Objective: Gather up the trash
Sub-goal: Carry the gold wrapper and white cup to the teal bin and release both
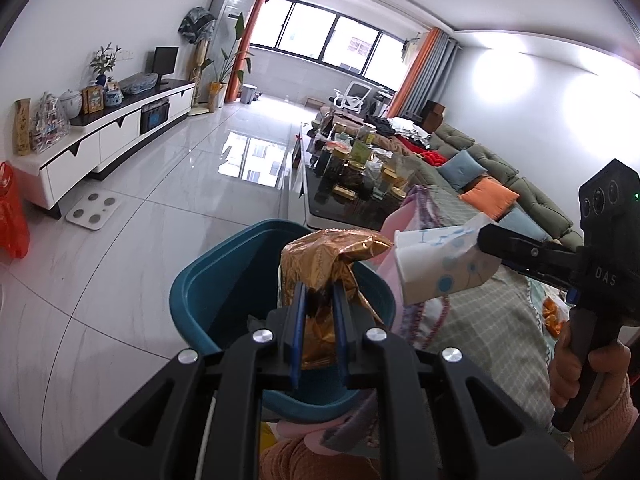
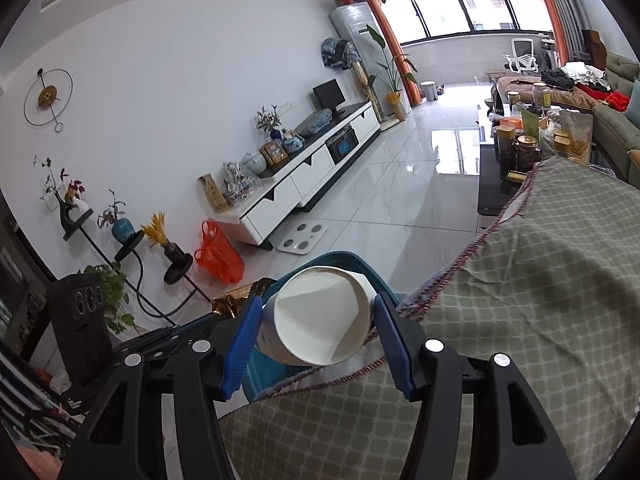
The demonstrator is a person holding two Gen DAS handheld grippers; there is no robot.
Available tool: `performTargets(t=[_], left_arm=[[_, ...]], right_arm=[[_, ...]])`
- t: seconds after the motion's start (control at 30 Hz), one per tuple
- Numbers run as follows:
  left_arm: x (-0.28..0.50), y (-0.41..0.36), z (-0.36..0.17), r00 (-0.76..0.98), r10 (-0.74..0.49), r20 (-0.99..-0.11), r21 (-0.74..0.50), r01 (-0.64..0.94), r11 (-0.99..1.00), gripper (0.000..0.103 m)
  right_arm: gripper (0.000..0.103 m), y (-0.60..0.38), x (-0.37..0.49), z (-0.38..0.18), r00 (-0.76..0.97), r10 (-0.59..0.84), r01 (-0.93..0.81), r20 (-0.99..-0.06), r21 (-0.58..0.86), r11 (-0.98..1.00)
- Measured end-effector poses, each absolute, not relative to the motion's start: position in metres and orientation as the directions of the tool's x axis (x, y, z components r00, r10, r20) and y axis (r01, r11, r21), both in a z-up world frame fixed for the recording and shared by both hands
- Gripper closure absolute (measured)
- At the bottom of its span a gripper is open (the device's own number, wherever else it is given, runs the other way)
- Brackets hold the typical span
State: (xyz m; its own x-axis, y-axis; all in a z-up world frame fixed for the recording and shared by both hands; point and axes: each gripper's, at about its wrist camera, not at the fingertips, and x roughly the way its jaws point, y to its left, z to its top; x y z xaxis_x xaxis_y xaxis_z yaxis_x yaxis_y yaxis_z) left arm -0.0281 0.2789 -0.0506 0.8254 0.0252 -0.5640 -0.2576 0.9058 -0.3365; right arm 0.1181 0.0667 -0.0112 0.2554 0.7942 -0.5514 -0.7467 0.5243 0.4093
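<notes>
Above the teal bin, which stands on the glossy white tiled floor, both grippers hold a piece of trash. The left gripper has its two blue pads drawn close together, and they are clamped on a crumpled gold foil wrapper. The wrapper sticks up and forward from the jaws, and it hangs over the open mouth of the bin.

Just to the right of it, the right gripper is closed on a white paper cup with blue dots on its outside. The jaws stand fairly wide, because the cup fills the gap between them — one pad presses on each side of the cup wall. The cup lies on its side, with its open mouth turned toward the right wrist camera; its inside looks empty and white. In the left wrist view a hand in a pink sleeve grips the black handle of this tool.

Beside the bin, on the right, a green checked cloth with a reddish edge covers a seat or a table; which of the two cannot be told. Farther back a dark coffee table carries many jars and boxes, and a green sofa with cushions runs along the wall. On the far side of the floor a white bathroom scale lies near a long white cabinet, with an orange plastic bag at its end.
</notes>
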Motion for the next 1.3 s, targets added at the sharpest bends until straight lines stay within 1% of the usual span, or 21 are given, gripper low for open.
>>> performTargets(t=[0.33,0.4,0.53,0.6,0.67,0.83,0.93,1.03,1.13,1.23,1.3], left_arm=[[-0.015,0.293,-0.066,0.794,0.029,-0.607,-0.345,-0.296,0.891,0.089],[-0.012,0.295,-0.069,0.787,0.026,-0.617,-0.349,-0.303,0.887,0.087],[-0.008,0.294,-0.073,0.783,0.026,-0.621,-0.355,-0.311,0.882,0.087],[-0.007,0.295,-0.074,0.782,0.03,-0.622,-0.36,-0.32,0.876,0.08],[-0.007,0.297,-0.075,0.783,0.033,-0.621,-0.368,-0.328,0.87,0.076],[-0.01,0.291,-0.072,0.791,0.038,-0.611,-0.37,-0.328,0.869,0.075],[-0.012,0.288,-0.067,0.804,0.033,-0.593,-0.372,-0.311,0.875,0.071],[-0.016,0.28,-0.059,0.819,0.04,-0.572,-0.356,-0.292,0.888,0.065],[-0.019,0.268,-0.048,0.838,0.034,-0.545,-0.34,-0.258,0.904,0.056],[-0.022,0.251,-0.04,0.856,0.008,-0.517,-0.329,-0.208,0.921,0.053],[-0.021,0.24,-0.036,0.864,-0.006,-0.504,-0.318,-0.179,0.931,0.046]], right_arm=[[0.045,0.095,0.122,-0.027,0.239,0.753,-0.749,-0.613,0.377,0.545],[0.044,0.103,0.121,-0.03,0.233,0.745,-0.747,-0.625,0.375,0.548],[0.044,0.111,0.121,-0.036,0.219,0.732,-0.746,-0.645,0.373,0.552],[0.042,0.111,0.122,-0.038,0.214,0.731,-0.745,-0.648,0.376,0.551],[0.041,0.11,0.122,-0.038,0.212,0.731,-0.741,-0.648,0.381,0.553],[0.041,0.1,0.122,-0.037,0.214,0.737,-0.736,-0.641,0.39,0.553],[0.041,0.089,0.121,-0.032,0.224,0.744,-0.736,-0.63,0.391,0.553],[0.041,0.076,0.117,-0.026,0.238,0.752,-0.738,-0.614,0.389,0.551],[0.039,0.061,0.111,-0.019,0.263,0.758,-0.743,-0.597,0.376,0.554],[0.038,0.041,0.106,-0.013,0.295,0.759,-0.745,-0.581,0.358,0.563],[0.038,0.025,0.102,-0.01,0.316,0.755,-0.74,-0.575,0.349,0.575]])
